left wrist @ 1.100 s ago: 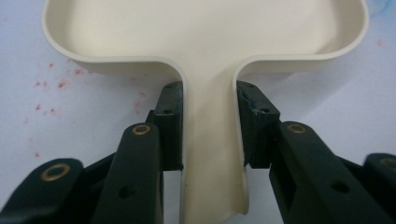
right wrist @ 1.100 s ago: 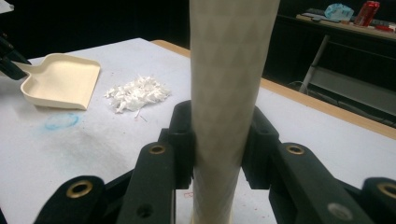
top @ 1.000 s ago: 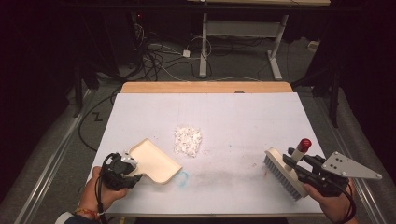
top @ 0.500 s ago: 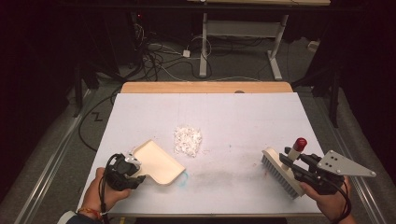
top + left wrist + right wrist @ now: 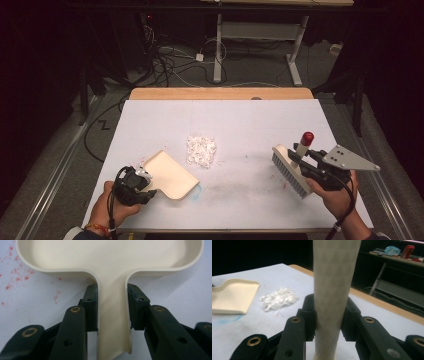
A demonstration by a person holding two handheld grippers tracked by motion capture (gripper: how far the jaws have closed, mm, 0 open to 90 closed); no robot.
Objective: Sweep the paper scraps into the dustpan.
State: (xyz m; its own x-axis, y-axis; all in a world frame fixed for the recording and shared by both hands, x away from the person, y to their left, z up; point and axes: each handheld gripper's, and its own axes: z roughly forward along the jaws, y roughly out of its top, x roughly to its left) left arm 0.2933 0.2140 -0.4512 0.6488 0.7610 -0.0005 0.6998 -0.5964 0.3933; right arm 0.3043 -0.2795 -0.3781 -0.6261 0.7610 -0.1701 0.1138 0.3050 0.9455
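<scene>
Cream plastic marks both tools in this sweeping job: a dustpan (image 5: pixel 170 175) lies flat on the white counter (image 5: pixel 250 120) at near left, and a hand brush (image 5: pixel 291 170) with grey bristles and a red-tipped handle hangs over the near right. The left gripper (image 5: pixel 145 180) is clamped on the dustpan's handle; in the left gripper view its pads (image 5: pixel 91 307) press both sides of that handle, with the pan's open tray spreading beyond. The right gripper (image 5: pixel 306 161) is closed around the brush handle, which rises as a pale shaft between the jaws in the right gripper view. A small heap of white shreds (image 5: pixel 201 149) sits near the middle of the counter, just beyond the dustpan's far right corner and well apart from the brush.

Judging by this layout, the step in hand is the approach: both tools are gripped, and nothing has yet been swept. The pan's mouth seems to face right, toward the brush, so the heap lies a little off its line. The next move likely calls for carrying the brush leftward and setting its bristles on the counter on the heap's far right side, while the dustpan slides closer and keeps its lip flat against the surface. Loose shreds may scatter if the stroke is quick, so a short, low sweep toward the pan seems wise.
</scene>
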